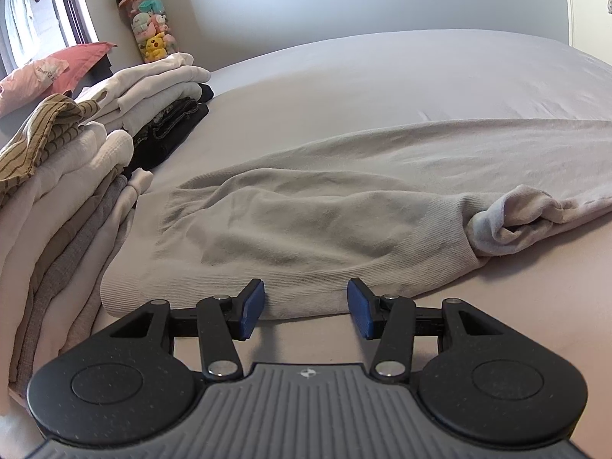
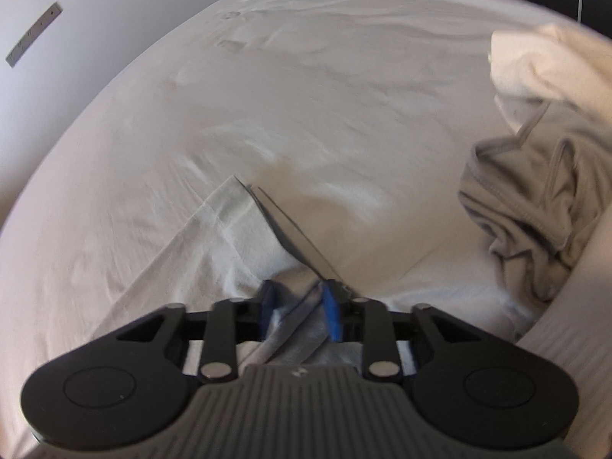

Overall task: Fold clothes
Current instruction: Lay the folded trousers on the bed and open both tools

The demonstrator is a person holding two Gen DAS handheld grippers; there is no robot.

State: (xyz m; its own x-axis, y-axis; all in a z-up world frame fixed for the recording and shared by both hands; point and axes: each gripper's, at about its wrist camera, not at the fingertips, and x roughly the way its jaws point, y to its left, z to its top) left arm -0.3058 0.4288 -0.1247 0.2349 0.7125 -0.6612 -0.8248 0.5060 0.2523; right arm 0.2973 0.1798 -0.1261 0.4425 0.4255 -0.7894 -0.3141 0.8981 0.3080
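**Grey garment spread across the bed, both claws at its edges**

Grey ribbed garment [image 1: 306, 210] lies flat on the pale bed sheet [image 1: 382, 76], one cuffed sleeve [image 1: 508, 225] bunched at its right side. The left gripper [image 1: 306, 308] hovers at the near hem with its blue pads [image 1: 254, 306] standing well apart; the hem sits just beyond them and nothing is pinched. To the left, folded clothes [image 1: 76, 176] are stacked in piles, with a jar of plush toys [image 1: 151, 26] against the wall behind.

On the other side, the right gripper [image 2: 298, 306] has its pads close together, with a fold of light cloth [image 2: 229, 237] bunched between them; the view is blurred, so whether the pads still press on it I cannot tell. A crumpled heap of laundry [image 2: 535, 191] lies to the right.
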